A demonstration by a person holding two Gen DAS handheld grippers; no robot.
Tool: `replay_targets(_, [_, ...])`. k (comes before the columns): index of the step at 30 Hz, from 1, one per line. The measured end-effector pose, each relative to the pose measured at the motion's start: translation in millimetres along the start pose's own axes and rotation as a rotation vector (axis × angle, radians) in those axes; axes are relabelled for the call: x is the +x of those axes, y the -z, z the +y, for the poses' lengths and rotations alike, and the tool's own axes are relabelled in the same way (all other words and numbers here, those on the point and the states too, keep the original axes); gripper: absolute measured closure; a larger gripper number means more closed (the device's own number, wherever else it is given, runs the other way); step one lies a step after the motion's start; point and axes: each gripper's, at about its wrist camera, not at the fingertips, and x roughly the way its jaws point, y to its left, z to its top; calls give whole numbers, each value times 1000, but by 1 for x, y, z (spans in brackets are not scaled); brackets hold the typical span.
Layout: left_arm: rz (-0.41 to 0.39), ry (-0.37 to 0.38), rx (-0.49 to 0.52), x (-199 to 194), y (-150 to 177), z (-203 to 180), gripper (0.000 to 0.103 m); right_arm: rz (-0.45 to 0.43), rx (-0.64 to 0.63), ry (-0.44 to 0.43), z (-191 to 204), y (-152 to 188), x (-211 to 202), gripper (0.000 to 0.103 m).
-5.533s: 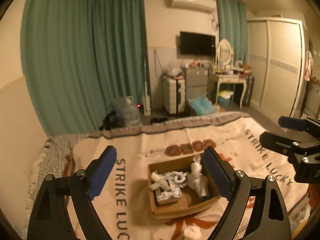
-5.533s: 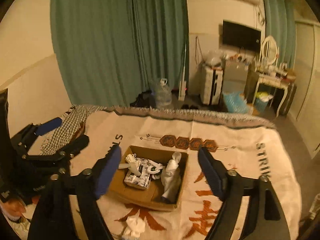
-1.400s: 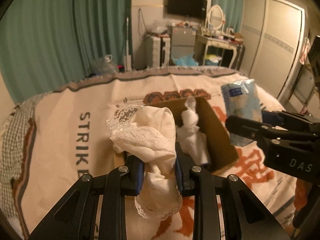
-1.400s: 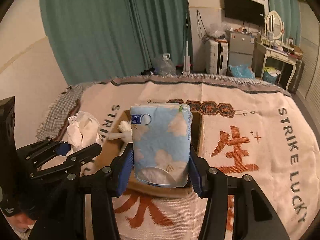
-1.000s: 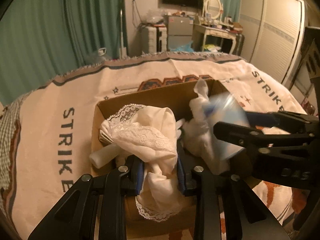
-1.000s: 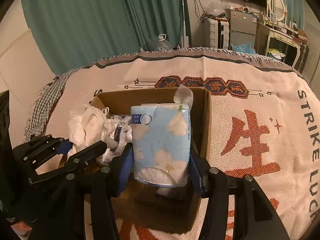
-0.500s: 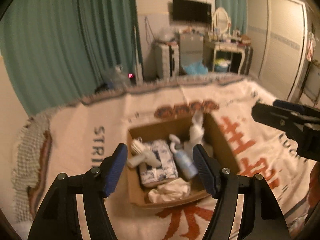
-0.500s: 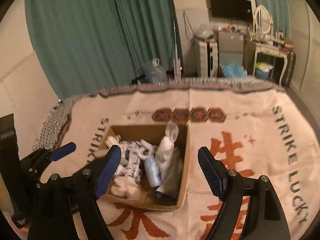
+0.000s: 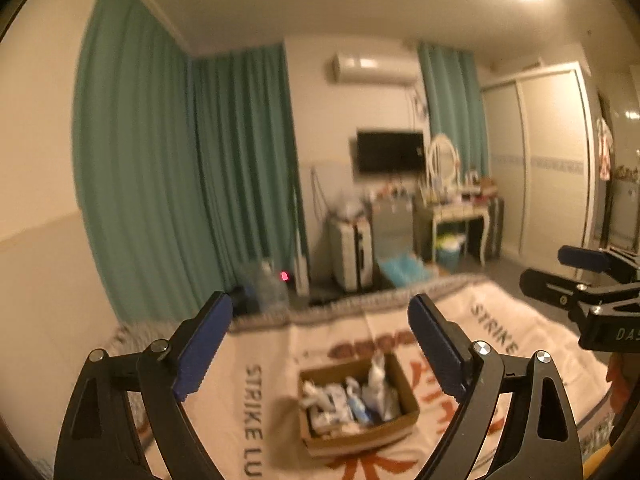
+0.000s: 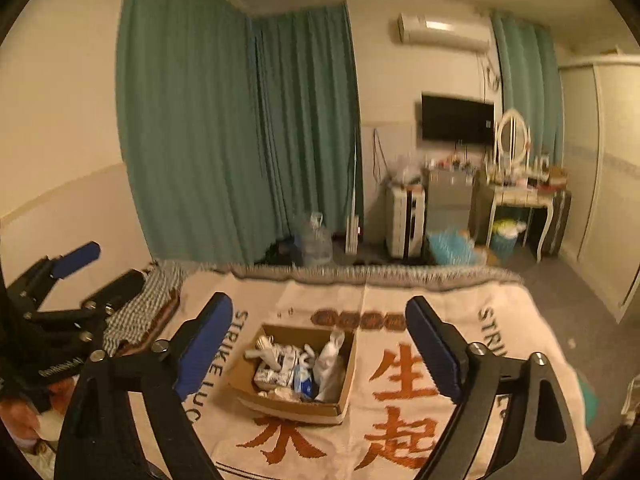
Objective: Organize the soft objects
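Observation:
A brown cardboard box (image 10: 340,400) sits on the cream "STRIKE LUCKY" blanket (image 10: 400,432) on the bed. It holds several soft things: a blue tissue pack (image 10: 303,383), a patterned tissue pack (image 10: 276,374), a white knotted cloth (image 10: 330,364) and a lace cloth (image 10: 282,394). The box also shows in the left wrist view (image 9: 408,392), blurred. My left gripper (image 9: 320,348) is open and empty, raised well above and behind the box. My right gripper (image 10: 320,344) is open and empty, also raised back from the box.
A checked cloth (image 10: 140,312) lies at the bed's left edge. Green curtains (image 10: 240,140), a water jug (image 10: 316,244), a white cabinet (image 10: 404,220), a dressing table (image 10: 516,196) and a wardrobe (image 9: 552,160) stand beyond the bed.
Both grippers have drawn back and up from the box, so the box looks smaller. The lace cloth and blue tissue pack, held a second ago, lie in the box.

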Motion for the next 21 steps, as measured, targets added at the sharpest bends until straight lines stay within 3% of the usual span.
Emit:
replay_targets(3, [-68, -17, 5, -23, 1, 0, 12, -71, -6, -3, 3, -1, -23, 0])
replay_targets(5, [-93, -40, -1, -28, 8, 1, 12, -104, 0, -19, 2, 3, -30, 0])
replay_targets(10, [-152, -178, -28, -16, 46, 2, 12, -180, 21, -42, 0, 34, -21, 0])
replay_targets(14, [-77, -152, -55, 22, 83, 5, 12, -169, 13, -28, -1, 67, 13, 0])
replay_targets(21, [129, -112, -101, 88, 147, 1, 12, -55, -44, 19, -3, 135, 80, 0])
